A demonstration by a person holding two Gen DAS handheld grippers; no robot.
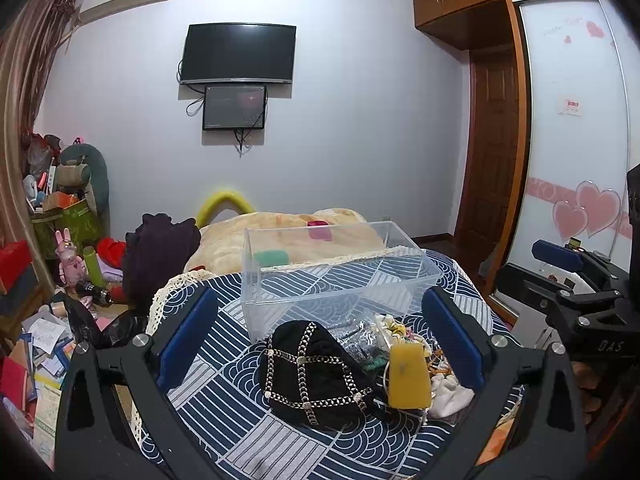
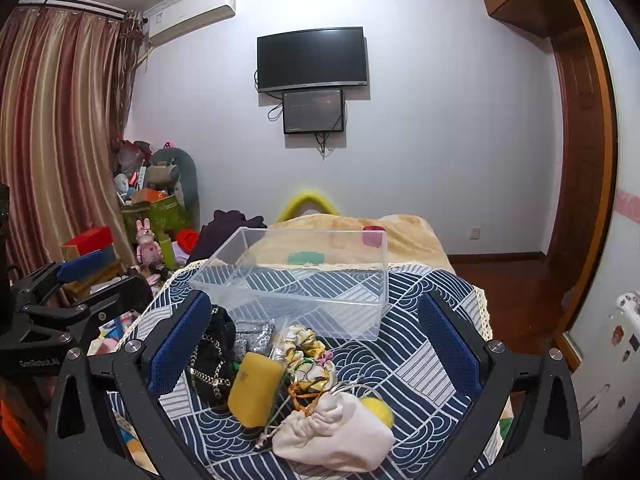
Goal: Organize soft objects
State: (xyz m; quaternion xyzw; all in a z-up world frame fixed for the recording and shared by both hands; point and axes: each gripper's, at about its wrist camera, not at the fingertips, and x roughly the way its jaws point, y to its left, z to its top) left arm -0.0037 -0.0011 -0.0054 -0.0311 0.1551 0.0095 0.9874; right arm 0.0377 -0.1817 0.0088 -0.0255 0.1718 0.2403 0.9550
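While both our grippers hover over the patterned cloth (image 2: 420, 364), the left gripper (image 1: 320, 344) and right gripper (image 2: 316, 344) gape wide, holding nothing. The soft things — black pouch (image 1: 316, 376), yellow sponge (image 2: 256, 388), cream bag (image 2: 336, 436) — lie at lower centre, just before the clear box (image 1: 336, 268) at mid-frame.

wall TV (image 1: 239, 53), AC unit (image 2: 191, 16), curtains (image 2: 60, 128), wardrobe (image 1: 576, 128)

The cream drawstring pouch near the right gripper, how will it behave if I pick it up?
The cream drawstring pouch looks wrinkled and slumped, so probably floppy and light. Its loose cords may snag the neighbouring orange braid.
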